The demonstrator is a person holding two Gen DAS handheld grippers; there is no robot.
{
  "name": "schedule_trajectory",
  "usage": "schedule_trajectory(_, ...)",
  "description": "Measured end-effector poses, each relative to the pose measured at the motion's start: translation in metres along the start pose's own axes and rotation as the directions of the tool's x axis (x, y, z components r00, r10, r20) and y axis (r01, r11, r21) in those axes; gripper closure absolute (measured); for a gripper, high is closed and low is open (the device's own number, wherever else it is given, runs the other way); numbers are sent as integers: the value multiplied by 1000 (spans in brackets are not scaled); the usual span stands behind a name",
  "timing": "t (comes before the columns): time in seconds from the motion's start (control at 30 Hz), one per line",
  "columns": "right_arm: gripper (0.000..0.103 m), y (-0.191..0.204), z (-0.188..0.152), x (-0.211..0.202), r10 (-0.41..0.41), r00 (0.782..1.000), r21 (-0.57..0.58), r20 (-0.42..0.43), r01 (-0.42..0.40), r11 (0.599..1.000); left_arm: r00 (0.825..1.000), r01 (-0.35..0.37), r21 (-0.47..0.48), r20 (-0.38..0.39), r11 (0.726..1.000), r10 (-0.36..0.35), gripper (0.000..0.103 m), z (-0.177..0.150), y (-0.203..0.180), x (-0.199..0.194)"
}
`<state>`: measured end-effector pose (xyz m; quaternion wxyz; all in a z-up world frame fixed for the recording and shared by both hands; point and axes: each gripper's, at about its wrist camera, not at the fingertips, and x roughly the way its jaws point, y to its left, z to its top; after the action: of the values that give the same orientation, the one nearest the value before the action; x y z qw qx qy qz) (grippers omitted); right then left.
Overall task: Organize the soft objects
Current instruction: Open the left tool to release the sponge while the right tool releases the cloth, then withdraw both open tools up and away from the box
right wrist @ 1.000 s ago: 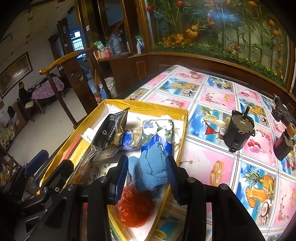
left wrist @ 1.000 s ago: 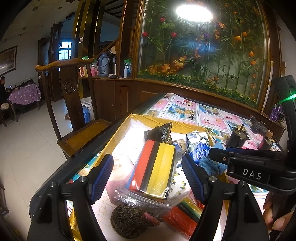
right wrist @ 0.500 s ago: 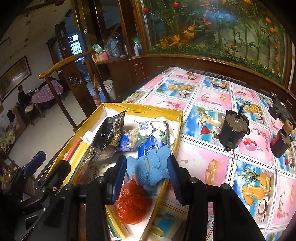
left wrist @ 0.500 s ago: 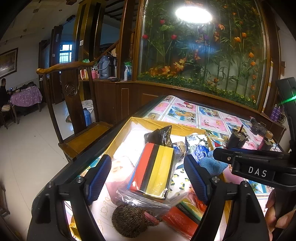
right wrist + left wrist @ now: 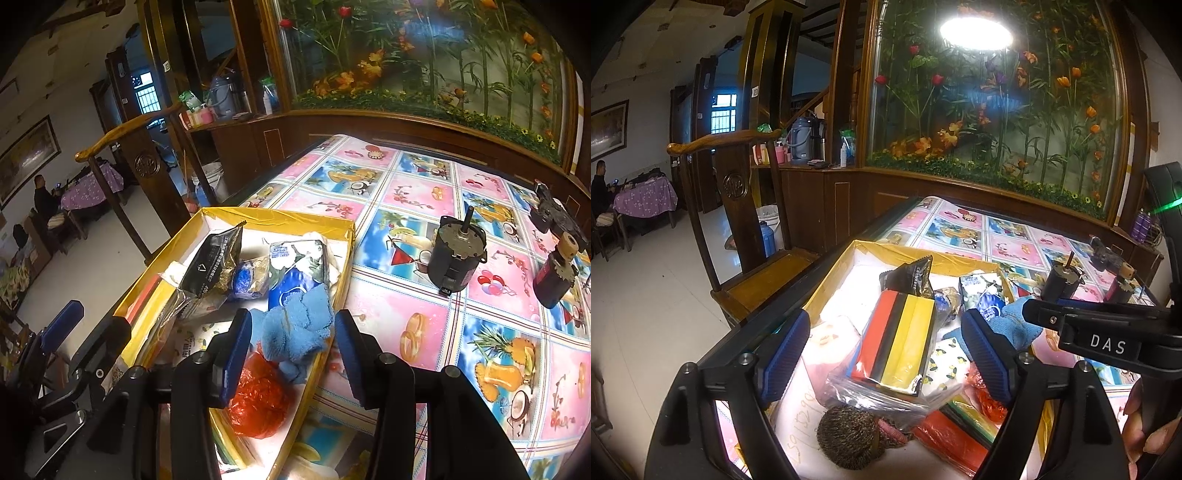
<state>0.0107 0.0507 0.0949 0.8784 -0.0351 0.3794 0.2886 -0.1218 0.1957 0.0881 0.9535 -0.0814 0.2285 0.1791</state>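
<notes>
An open yellow box (image 5: pixel 273 214) on the table holds the soft things. In the left wrist view a red, black and yellow striped sponge pack (image 5: pixel 897 339) in a clear bag lies between the fingers of my left gripper (image 5: pixel 886 354). Its jaws are opening and the pads stand clear of the pack. A brown bristly ball (image 5: pixel 849 439) lies just below. My right gripper (image 5: pixel 291 332) is open around a blue fluffy cloth (image 5: pixel 299 328) resting at the box's right rim, above a red plastic bag (image 5: pixel 258 398); small gaps show at both pads.
A black snack bag (image 5: pixel 212 262) and a blue and white tissue pack (image 5: pixel 295 266) lie deeper in the box. Two motors (image 5: pixel 456 258) (image 5: pixel 554 280) stand on the patterned tablecloth to the right. A wooden chair (image 5: pixel 738 192) stands by the table's left edge.
Both pairs of jaws have widened. The right pads have come off the blue cloth, which has spread and settled in the box. Neither hand has shifted much.
</notes>
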Motion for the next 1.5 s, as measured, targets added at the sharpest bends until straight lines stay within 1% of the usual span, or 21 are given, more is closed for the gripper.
schedule_trajectory(0.13, 48, 0, -2, -2, -3, 1000, -1, 1, 3, 1000, 1000, -5, 1, 5, 1000, 5, 16, 1, -1, -1)
schedule_trajectory(0.37, 47, -5, -5, -7, -8, 1000, 10, 6, 8, 1000, 1000, -5, 2, 5, 1000, 5, 15, 0, -1, -1)
schedule_trajectory(0.57, 43, -12, -10, -12, -16, 1000, 22, 11, 16, 1000, 1000, -11, 7, 11, 1000, 11, 9, 0, -2, -3)
schedule_trajectory(0.67, 38, -16, -14, -16, -22, 1000, 27, 14, 21, 999, 1000, -12, 15, 12, 1000, 12, 6, 1, -4, -6)
schedule_trajectory(0.77, 31, -22, -21, -22, -42, 999, 31, 25, 41, 999, 1000, -2, 20, 9, 1000, 2, 0, 0, -7, -7)
schedule_trajectory(0.8, 28, -24, -23, -24, -50, 998, 28, 29, 49, 998, 1000, 6, 19, 6, 1000, -6, 0, 1, -6, -7)
schedule_trajectory(0.9, 22, -32, -36, -33, -89, 995, 16, 52, 88, 996, 1000, 6, 27, -25, 1000, -5, 0, 1, -10, -3)
schedule_trajectory(0.97, 20, -40, -45, -38, -100, 993, 16, 66, 99, 995, 997, -21, 57, -76, 998, 26, 0, 1, -12, 3)
schedule_trajectory(1.03, 19, -50, -54, -41, -108, 992, 22, 73, 106, 994, 990, -55, 98, -126, 994, 67, 0, 0, -17, 10)
schedule_trajectory(1.1, 19, -60, -64, -45, -110, 991, 37, 74, 108, 993, 986, -71, 112, -140, 991, 86, 0, -1, -18, 14)
schedule_trajectory(1.2, 19, -72, -75, -53, -110, 990, 56, 86, 105, 993, 989, -61, 108, -127, 992, 75, 0, -1, -16, 10)
schedule_trajectory(1.3, 19, -79, -86, -63, -123, 986, 50, 109, 118, 992, 991, -81, 147, -92, 986, 95, 0, -2, -22, 4)
schedule_trajectory(1.37, 19, -79, -91, -68, -122, 985, 41, 122, 118, 992, 995, -69, 157, -67, 985, 81, 0, -4, -25, 0)
schedule_trajectory(1.43, 14, -79, -96, -71, -129, 983, 27, 132, 127, 992, 996, -59, 146, -58, 988, 68, 0, -6, -25, -3)
schedule_trajectory(1.5, 12, -78, -100, -73, -132, 980, 9, 151, 132, 991, 996, -76, 131, -45, 988, 83, 0, -8, -26, -5)
